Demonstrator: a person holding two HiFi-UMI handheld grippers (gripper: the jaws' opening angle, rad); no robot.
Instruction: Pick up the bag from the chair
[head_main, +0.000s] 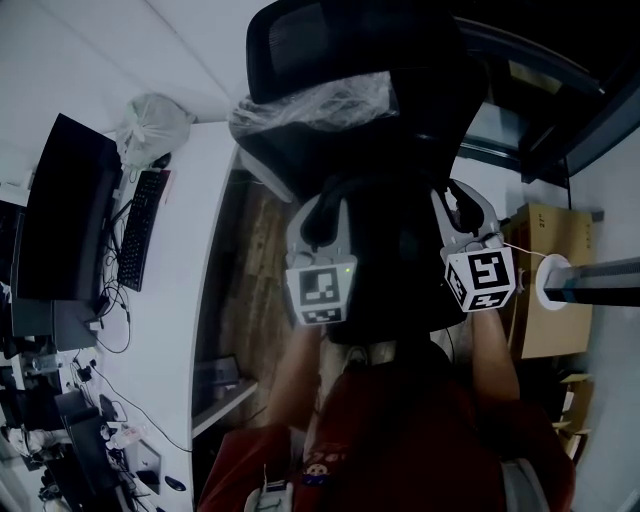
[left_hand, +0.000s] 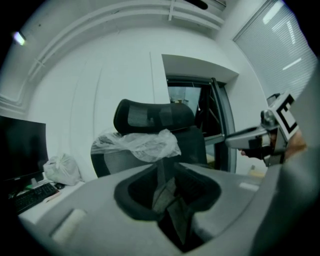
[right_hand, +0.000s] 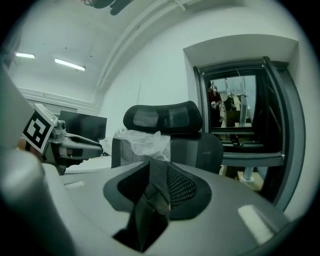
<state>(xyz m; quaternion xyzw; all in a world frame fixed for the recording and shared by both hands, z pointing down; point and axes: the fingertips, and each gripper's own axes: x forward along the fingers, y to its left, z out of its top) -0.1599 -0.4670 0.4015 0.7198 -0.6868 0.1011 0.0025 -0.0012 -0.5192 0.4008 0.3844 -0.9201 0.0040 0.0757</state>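
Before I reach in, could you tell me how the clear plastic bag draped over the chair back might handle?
The plastic bag is crumpled and sags over the chair, so it is probably floppy and light. Its glossy film may slip or tear if pinched hard. It looks loose, so it should lift off easily.

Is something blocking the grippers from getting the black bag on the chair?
Nothing I can see blocks the bag. One black strap sits between the left gripper's jaws, another strap between the right gripper's. The clear plastic lies higher, on the chair's back.
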